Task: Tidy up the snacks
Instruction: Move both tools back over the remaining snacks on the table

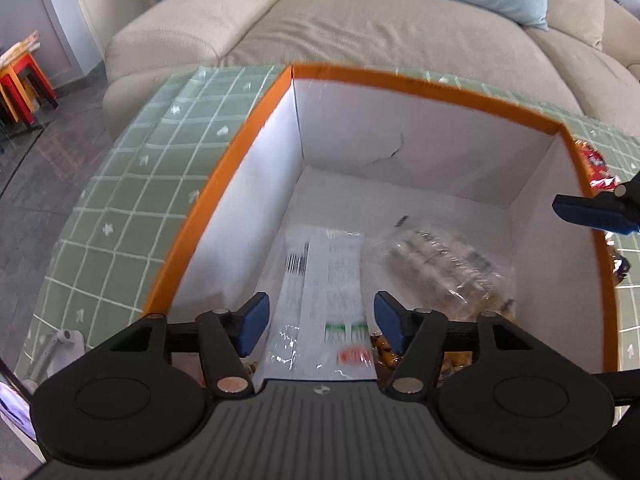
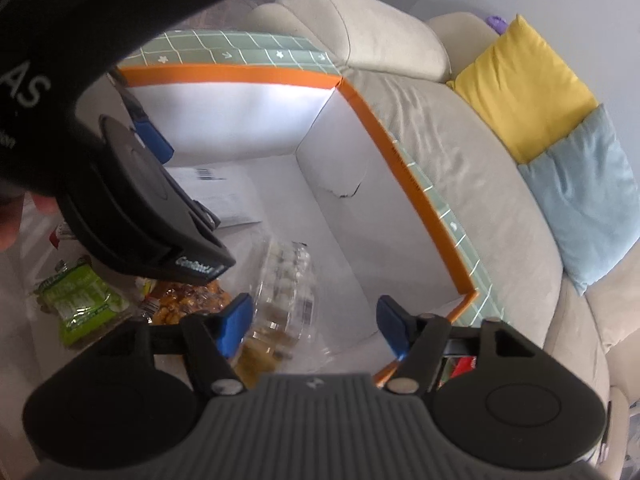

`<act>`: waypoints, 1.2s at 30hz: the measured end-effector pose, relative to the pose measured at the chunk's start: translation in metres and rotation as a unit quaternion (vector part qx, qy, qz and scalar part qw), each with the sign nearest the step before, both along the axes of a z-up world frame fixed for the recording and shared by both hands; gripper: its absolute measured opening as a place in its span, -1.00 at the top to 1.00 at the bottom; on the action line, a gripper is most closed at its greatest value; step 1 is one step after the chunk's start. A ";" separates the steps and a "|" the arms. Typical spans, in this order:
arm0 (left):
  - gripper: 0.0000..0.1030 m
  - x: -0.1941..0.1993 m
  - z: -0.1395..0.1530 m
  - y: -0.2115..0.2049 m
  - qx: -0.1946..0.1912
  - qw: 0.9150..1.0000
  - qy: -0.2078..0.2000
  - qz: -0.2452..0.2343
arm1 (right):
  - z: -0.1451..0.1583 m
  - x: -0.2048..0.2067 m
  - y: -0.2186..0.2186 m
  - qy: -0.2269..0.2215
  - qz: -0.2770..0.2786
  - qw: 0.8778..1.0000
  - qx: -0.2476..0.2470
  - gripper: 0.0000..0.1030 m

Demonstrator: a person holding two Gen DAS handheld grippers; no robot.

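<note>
Left gripper (image 1: 320, 326) poised over the box (image 1: 224, 184), jaws apart, nothing clamped; white packet (image 1: 320, 280) lying flat on the floor of the box directly beneath the gap, pads clear of it on both sides. Right gripper (image 2: 314, 326) likewise spread and empty, tilted down into the same box from the other side, with the clear wrapped snack (image 2: 286, 280) just ahead of its left pad and below.

Judged as a release step: both packets seem dropped in, so best done by lifting straight up and back, keeping the pads wide so no film catches on a blue tip. Worth minding how close the two tools are, one tip of the right gripper showing at the far right edge beyond the left one. Withdraw one at a time.

Inside the box: white packet towards the left wall, clear wrapped snack to its right, both flat. Nearer than the left gripper's right pad, a bag of amber pieces (image 1: 386, 350). Left of the right gripper, a green packet (image 2: 80, 300) beside that amber bag; possibly inside the box too, though the near wall is hidden there and hard to say. Past the right wall, more wrappers (image 1: 596, 164) on the green gridded cloth (image 1: 132, 184), still to be brought in.
</note>
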State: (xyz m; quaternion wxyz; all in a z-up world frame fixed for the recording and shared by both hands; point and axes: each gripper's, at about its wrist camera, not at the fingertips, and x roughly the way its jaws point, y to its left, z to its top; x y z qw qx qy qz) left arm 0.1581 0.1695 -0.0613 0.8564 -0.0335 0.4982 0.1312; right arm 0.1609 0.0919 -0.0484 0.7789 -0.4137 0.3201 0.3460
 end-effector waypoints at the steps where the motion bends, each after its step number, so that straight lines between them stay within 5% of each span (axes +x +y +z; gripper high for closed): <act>1: -0.55 -0.001 0.004 -0.002 0.007 1.000 -0.007 -0.002 | 0.003 -0.002 -0.001 -0.005 0.001 1.000 0.001 -0.34; 7: -0.61 -0.013 0.029 -0.013 0.025 0.999 -0.045 0.000 | 0.027 -0.013 -0.021 -0.031 -0.015 0.999 0.034 -0.59; 13: -0.64 -0.034 0.057 -0.035 0.035 0.991 -0.132 0.005 | 0.062 -0.017 -0.065 -0.029 -0.060 0.988 0.137 -0.92; 20: -0.64 -0.054 0.078 -0.076 0.024 0.978 -0.204 -0.026 | 0.079 -0.036 -0.132 -0.037 -0.140 0.956 0.255 -0.93; 26: -0.64 -0.066 0.080 -0.111 -0.001 0.966 -0.246 -0.074 | 0.074 -0.047 -0.186 -0.049 -0.220 0.930 0.290 -0.93; 31: -0.64 -0.069 0.070 -0.145 -0.018 0.962 -0.243 -0.123 | 0.066 -0.053 -0.227 -0.062 -0.264 0.910 0.314 -0.93; 36: -0.59 -0.064 0.055 -0.176 -0.025 0.962 -0.214 -0.166 | 0.052 -0.063 -0.269 -0.077 -0.299 0.874 0.376 -0.93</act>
